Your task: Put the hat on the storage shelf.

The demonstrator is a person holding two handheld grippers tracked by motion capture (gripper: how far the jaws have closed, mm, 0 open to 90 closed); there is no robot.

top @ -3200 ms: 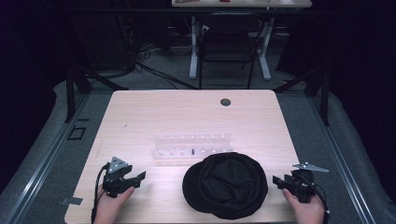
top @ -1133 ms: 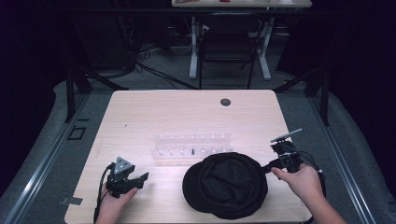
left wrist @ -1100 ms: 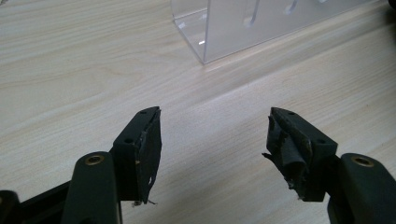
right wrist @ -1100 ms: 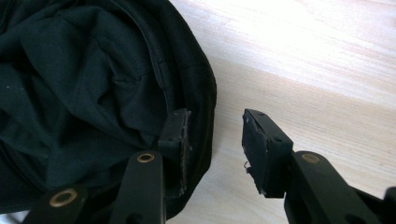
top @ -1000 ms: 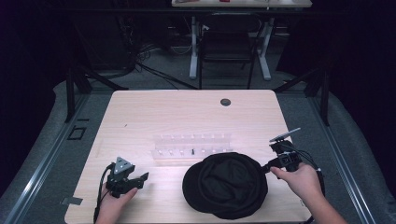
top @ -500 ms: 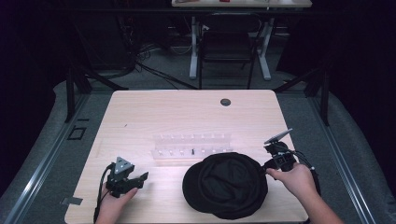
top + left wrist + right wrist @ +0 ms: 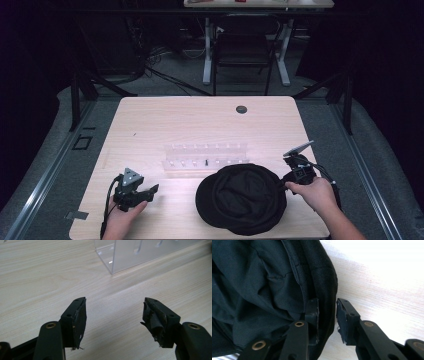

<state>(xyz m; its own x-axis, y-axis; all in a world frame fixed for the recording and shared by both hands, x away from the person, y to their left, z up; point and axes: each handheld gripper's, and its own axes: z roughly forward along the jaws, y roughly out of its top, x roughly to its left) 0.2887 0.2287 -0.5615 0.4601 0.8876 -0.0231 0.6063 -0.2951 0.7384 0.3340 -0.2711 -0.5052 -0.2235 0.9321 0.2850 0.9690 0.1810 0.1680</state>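
A black hat (image 7: 240,197) lies on the wooden table (image 7: 200,120) near its front edge. My right gripper (image 7: 282,182) is at the hat's right rim. In the right gripper view one jaw sits inside the hat (image 7: 262,290) and the other outside, with the rim between the right gripper's (image 7: 327,315) pads. The jaws have just been closing and stand narrow around the rim, which the outer pad just meets without squeezing it. My left gripper (image 7: 150,191) rests at the front left, open, with bare table between the left gripper's (image 7: 113,315) jaws.
A clear acrylic rack (image 7: 205,156) with a row of slots stands in the middle of the table, just behind the hat; its corner (image 7: 140,252) lies ahead of the left jaws. A small dark round hole (image 7: 241,109) sits at the far edge.
My right gripper has moved left from the table's front right corner up to the hat's rim, and its jaws have narrowed around the rim. The left gripper has stayed put.
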